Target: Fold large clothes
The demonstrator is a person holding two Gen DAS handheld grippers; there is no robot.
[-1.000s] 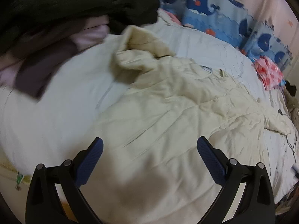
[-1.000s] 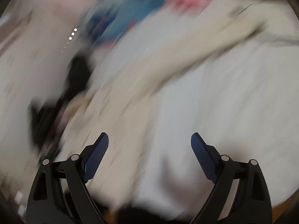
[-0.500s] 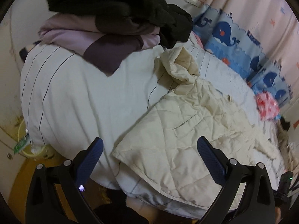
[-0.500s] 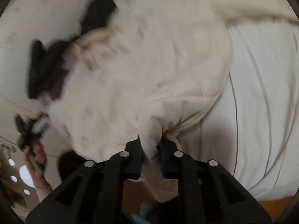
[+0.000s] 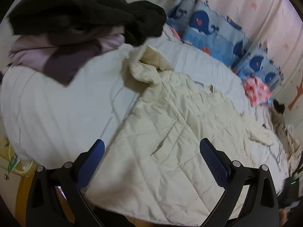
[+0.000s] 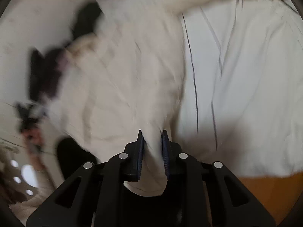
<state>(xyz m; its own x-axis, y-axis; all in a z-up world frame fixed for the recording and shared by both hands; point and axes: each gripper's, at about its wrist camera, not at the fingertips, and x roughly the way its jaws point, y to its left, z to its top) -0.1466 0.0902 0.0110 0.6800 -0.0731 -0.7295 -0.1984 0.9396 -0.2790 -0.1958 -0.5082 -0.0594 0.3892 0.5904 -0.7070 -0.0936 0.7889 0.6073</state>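
A bed point(image 5: 56, 102) with a pale, thin-striped sheet carries everything. A cream quilted coat point(image 5: 170, 124) sprawls over its middle. A heap of dark and lilac clothes point(image 5: 72, 30) sits at ten o'clock, whale-print cushions point(image 5: 217, 32) at one, a pink bundle point(image 5: 255, 90) at three.

bare sheet point(image 5: 56, 113) left of jacket point(image 5: 170, 132) free; clothes pile point(image 5: 75, 28) blocks far corner.

A home bedroom: a bed point(image 5: 56, 113) in striped white sheets fills the frame, whale-print cushions point(image 5: 212, 32) line the pink curtain point(image 5: 255, 9) at upper right, clothes point(image 5: 72, 28) heaped upper left.
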